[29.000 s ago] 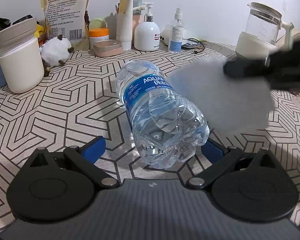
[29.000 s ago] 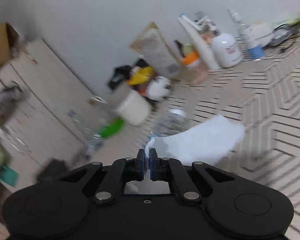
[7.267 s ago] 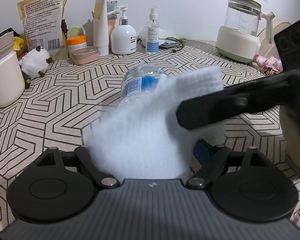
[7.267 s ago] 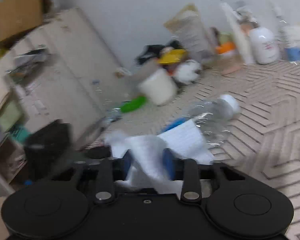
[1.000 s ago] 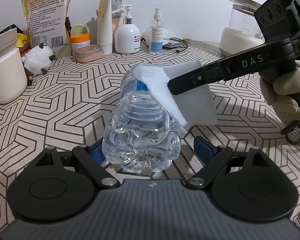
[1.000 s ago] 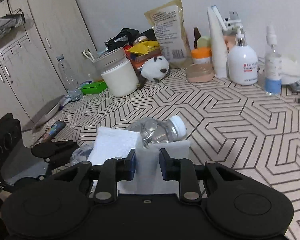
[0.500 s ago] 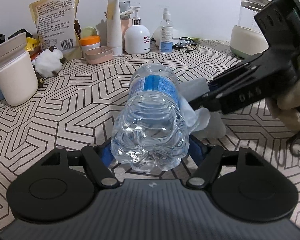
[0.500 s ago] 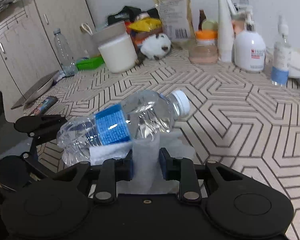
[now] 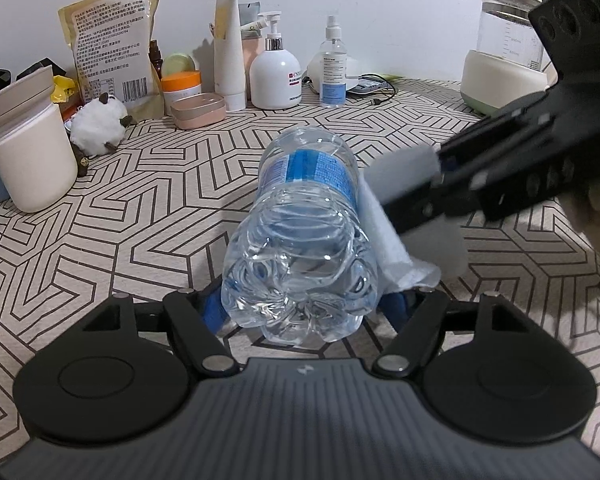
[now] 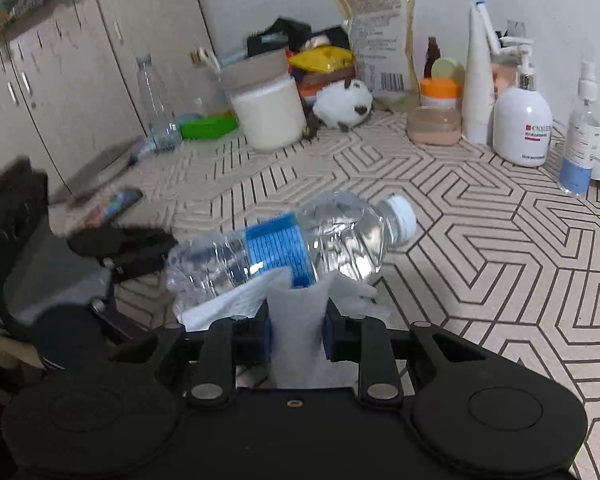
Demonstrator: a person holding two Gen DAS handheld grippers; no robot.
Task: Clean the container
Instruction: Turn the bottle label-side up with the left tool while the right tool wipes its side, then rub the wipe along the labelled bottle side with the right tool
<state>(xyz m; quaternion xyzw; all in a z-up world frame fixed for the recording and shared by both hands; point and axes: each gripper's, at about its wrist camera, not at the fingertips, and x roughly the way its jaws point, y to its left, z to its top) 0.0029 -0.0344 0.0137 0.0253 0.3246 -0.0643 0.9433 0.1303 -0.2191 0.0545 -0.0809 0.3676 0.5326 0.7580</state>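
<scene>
Now the left gripper [image 9: 302, 306] clamps the water bottle [image 9: 306, 240] by its base above the patterned table [image 9: 140, 216]; the right gripper [image 10: 298, 330], pinching the white cloth [image 10: 296, 320], wipes beneath the bottle's label; next, likely stroke toward the cap.

Clear water bottle [image 10: 284, 248] with blue label lies lifted sideways; white cloth [image 10: 296, 320] touches its underside.

Left gripper [image 9: 300, 304]: black linkage arms with silver pivot screws, blue pads [image 9: 394, 306], round black side discs, grey ribbed centre body. Right gripper [image 10: 298, 332]: all-black body, same layout, blue pads, small brass screw at centre.
</scene>
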